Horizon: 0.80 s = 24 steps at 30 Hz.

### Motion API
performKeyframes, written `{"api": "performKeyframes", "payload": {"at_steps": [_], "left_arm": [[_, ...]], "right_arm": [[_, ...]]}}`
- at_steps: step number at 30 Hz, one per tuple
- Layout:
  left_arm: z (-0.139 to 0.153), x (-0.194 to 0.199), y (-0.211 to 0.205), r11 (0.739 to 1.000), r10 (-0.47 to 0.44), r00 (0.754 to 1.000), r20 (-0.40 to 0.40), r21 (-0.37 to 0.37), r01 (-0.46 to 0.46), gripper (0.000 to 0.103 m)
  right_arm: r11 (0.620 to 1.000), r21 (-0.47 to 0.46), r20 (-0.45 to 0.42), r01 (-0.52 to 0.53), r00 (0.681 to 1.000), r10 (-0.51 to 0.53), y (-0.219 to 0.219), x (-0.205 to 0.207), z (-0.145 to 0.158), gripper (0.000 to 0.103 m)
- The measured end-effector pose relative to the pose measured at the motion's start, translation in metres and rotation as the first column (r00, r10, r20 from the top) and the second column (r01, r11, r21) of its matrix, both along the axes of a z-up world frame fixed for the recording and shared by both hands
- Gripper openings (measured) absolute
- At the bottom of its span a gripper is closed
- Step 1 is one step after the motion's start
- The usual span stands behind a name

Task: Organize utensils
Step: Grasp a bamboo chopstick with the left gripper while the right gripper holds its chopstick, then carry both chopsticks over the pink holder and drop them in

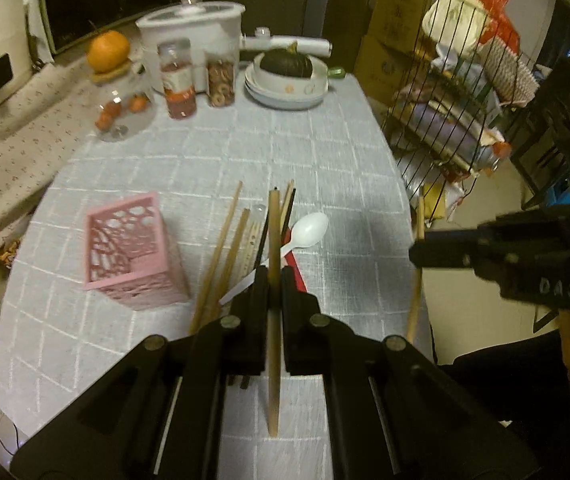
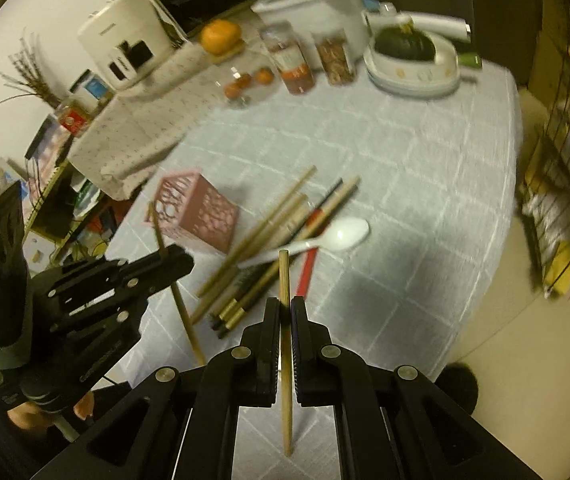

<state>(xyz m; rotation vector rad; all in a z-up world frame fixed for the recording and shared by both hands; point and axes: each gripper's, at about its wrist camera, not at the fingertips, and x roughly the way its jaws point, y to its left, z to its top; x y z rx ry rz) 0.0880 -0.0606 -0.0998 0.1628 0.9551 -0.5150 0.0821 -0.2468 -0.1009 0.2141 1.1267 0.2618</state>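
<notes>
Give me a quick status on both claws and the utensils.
Left claw shut on a wooden chopstick. Right claw shut on another chopstick. Pink holder empty, upright; loose utensil pile beside it. Nothing blocking.

Loose chopsticks [image 1: 225, 248], white spoon [image 1: 309, 230] beside pink holder [image 1: 133, 256]

Open cloth [image 1: 345, 168] mid-frame, right of pink holder [image 1: 133, 252]; chopstick pile [image 1: 245, 240] lower centre; jars [image 1: 177, 80], bowls [image 1: 285, 84] crowding top.

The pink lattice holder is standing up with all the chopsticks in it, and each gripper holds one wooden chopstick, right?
Not quite: the pink lattice holder stands empty; the loose chopsticks lie on the tablecloth beside it, as the left wrist view shows. Each gripper does hold one wooden chopstick.
</notes>
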Motion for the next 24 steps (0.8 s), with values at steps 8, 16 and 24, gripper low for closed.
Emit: {"api": "performKeyframes", "payload": {"at_steps": [8, 16, 24], "left_arm": [[0.043, -0.018, 0.034, 0.996, 0.052, 0.993, 0.104, -0.084, -0.043, 0.006], [0.088, -0.022, 0.067, 0.983, 0.136, 0.957, 0.257, -0.156, -0.097, 0.007], [0.105, -0.009, 0.09, 0.957, 0.254, 0.909, 0.33, -0.224, -0.186, 0.006]], "right_arm": [[0.996, -0.083, 0.177, -0.022, 0.984, 0.037, 0.023, -0.004, 0.038, 0.005], [0.997, -0.071, 0.311, -0.022, 0.95, 0.043, 0.039, 0.005, 0.076, 0.005], [1.0, -0.017, 0.415, -0.018, 0.91, 0.023, 0.057, 0.02, 0.108, 0.005]]}}
